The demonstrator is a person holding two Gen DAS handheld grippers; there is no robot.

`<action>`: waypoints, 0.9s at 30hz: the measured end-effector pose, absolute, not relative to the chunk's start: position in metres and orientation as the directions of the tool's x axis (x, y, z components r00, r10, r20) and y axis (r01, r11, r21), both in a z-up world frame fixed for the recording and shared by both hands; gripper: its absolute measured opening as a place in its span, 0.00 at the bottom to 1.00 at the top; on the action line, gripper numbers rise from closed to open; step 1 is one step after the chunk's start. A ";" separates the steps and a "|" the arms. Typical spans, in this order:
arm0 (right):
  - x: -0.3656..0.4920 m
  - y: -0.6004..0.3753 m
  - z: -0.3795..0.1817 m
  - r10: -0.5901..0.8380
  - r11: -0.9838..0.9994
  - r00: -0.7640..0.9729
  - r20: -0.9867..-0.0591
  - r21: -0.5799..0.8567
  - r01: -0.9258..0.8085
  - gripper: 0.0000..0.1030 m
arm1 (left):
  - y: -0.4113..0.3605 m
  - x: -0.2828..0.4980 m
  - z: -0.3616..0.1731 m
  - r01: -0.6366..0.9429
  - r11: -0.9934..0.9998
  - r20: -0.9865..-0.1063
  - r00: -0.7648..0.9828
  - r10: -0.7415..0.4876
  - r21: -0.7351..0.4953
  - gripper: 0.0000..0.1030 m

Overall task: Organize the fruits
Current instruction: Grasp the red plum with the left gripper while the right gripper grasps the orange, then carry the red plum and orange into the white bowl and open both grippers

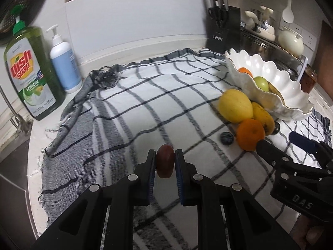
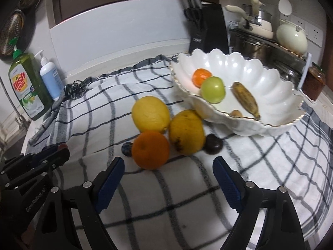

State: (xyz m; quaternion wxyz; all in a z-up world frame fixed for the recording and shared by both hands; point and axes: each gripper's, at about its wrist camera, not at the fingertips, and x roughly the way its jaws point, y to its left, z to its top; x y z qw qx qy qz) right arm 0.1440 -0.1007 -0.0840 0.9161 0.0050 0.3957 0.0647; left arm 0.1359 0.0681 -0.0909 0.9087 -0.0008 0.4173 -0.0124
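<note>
My bench (image 1: 39, 125) wears a checked cloth (image 1: 145, 95); left hand-held gripper (image 1: 165, 156) clenches a dark red fruit (image 1: 165, 162), right hand-held gripper (image 2: 168, 164) released, blurry.

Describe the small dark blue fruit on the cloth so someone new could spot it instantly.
Find the white scalloped ceramic bowl on the black-and-white checked cloth. In front of it, on the cloth, sits a cluster of yellow and orange fruit. The small round dark blue fruit lies beside the big round orange, on the side away from the bowl: the smallest piece, and the only bluish one.
</note>
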 end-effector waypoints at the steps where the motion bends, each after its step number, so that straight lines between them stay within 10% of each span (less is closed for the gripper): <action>1: 0.147 -0.098 -0.086 0.129 0.991 0.670 -0.731 0.067 -0.118 0.78 | 0.070 0.137 -0.091 0.016 1.000 -0.759 0.651 -0.022 -0.015 0.19; 16: 0.175 -0.078 -0.110 0.139 0.990 0.611 -0.779 0.096 -0.103 0.47 | 0.087 0.148 -0.094 -0.028 0.999 -0.763 0.646 -0.011 -0.038 0.19; 27: 0.169 -0.085 -0.105 0.163 0.987 0.618 -0.769 0.122 -0.109 0.45 | 0.080 0.143 -0.091 -0.018 0.999 -0.761 0.649 -0.012 -0.032 0.19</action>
